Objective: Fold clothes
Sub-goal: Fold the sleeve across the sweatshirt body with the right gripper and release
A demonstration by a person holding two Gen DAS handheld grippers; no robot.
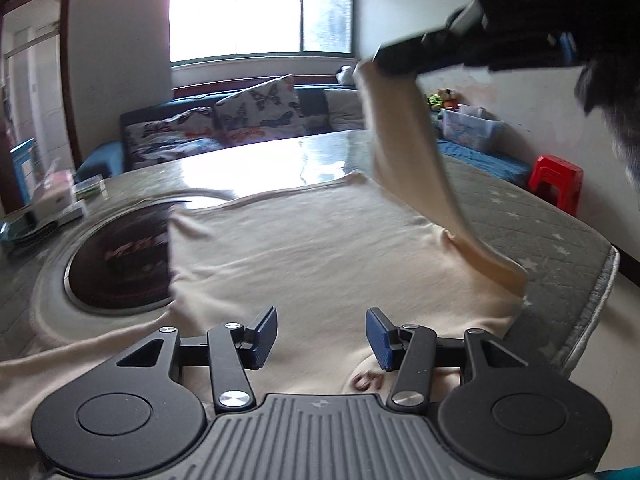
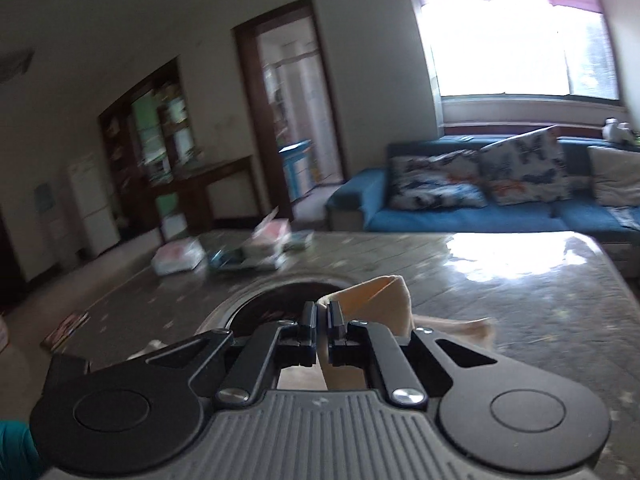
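A glossy table (image 1: 256,164) carries a round dark inset (image 1: 120,264) at left and boxes (image 1: 52,204) at its far-left edge — beyond stand a blue sofa (image 2: 460,216) with butterfly cushions (image 1: 256,112), a bright window (image 1: 260,12) and, far right, a red stool (image 1: 556,180).

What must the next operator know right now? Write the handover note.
Right gripper: shut on the sleeve, lifted above the table.
Left gripper: open, empty, low over the cream shirt near its collar.
Shirt lies spread flat, partly over the round dark inset.
Done: sleeve picked up.
Left: lay the sleeve across the body, fold the other side, then fold the body.
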